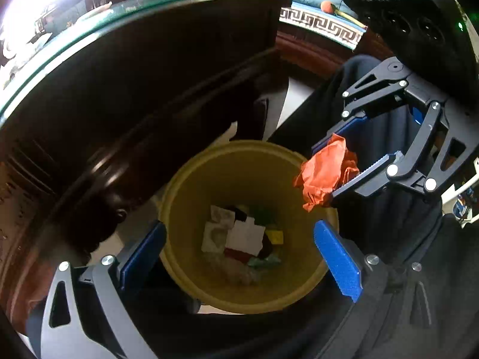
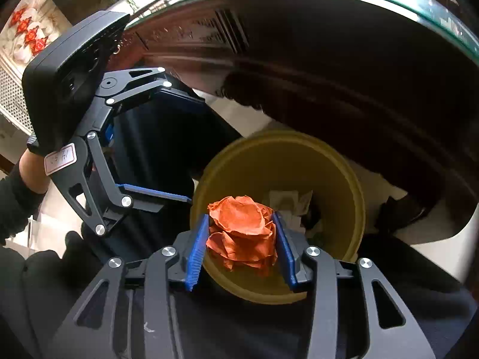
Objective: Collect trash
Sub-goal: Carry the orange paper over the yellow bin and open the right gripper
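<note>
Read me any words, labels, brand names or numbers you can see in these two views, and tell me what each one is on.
Nothing can be read for certain.
White sticker with a red border on the left gripper: handwritten marks, too blurred to read.
Scraps in the yellow bin: no legible print.
Crumpled orange paper in the right gripper: no text.

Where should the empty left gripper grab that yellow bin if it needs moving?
Take the yellow bin by its rim, from above, one of the fingers inside the wall and one outside. It stands upright and open-topped, and its body looks too wide to straddle.
</note>
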Available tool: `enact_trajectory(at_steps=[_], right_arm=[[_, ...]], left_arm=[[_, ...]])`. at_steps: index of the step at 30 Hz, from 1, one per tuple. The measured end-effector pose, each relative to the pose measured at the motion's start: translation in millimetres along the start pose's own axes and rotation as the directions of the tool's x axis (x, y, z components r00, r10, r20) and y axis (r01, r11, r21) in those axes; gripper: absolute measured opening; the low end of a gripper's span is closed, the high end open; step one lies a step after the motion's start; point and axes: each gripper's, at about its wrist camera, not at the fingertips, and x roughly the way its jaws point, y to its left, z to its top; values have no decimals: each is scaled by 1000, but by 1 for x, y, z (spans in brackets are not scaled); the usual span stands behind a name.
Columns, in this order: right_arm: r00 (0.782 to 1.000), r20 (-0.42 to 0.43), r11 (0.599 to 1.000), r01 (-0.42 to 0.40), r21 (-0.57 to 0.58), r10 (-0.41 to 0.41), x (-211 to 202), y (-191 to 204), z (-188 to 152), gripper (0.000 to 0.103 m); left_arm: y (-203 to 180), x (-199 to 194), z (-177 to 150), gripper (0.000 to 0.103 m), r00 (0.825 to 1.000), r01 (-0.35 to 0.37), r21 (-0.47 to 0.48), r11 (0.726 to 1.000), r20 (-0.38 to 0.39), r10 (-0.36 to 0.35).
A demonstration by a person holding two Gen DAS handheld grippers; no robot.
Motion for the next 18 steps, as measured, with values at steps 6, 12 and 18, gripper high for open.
enact_trajectory(at_steps=[6, 12, 18], right_arm=[[1000, -12, 999, -5, 35, 5, 15, -8, -6, 55], [1000, -11, 999, -7, 53, 7, 17, -11, -10, 58], [1000, -17, 998, -12, 54, 13, 19, -11, -11, 58]], left_arm=[[-2, 6, -6, 99, 1000, 18, -19, 1000, -5, -18], [0, 6, 0, 99, 999, 31, -30, 999, -15, -31], [0, 6, 0, 99, 999, 37, -30, 999, -9, -37]])
